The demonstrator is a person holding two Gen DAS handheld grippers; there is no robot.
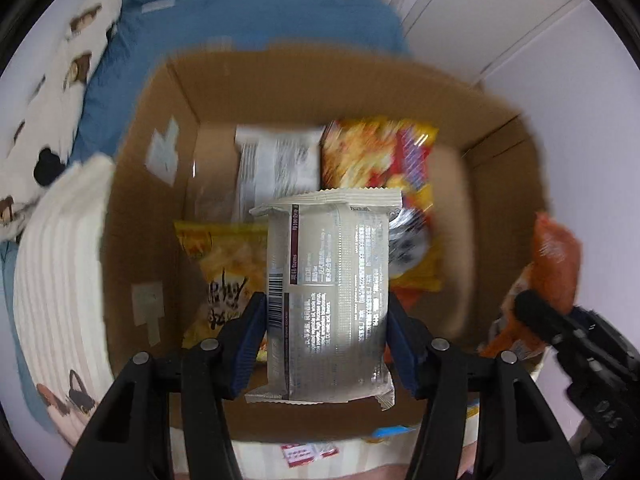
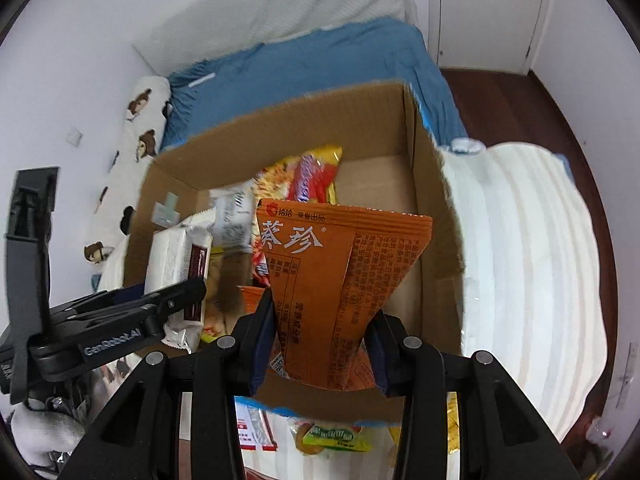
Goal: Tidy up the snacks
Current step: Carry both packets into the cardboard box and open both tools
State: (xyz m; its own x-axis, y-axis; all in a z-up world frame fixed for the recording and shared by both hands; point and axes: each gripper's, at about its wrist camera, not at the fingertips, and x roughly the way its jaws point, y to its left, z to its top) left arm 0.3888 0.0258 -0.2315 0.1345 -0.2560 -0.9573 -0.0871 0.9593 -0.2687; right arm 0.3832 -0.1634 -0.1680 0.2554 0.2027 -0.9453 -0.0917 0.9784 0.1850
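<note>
Left tongs (image 1: 326,344) pinch a beige packet (image 1: 326,280), right tongs (image 2: 326,344) an orange packet (image 2: 340,280), above the box (image 2: 280,128)

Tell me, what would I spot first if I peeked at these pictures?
Probably the two snack packs held up over the big cardboard box. The left gripper squeezes a pale cream packet, and the right gripper pinches a bright orange packet. Down in the box lie more snacks, like a red and yellow bag at the far side.
</note>
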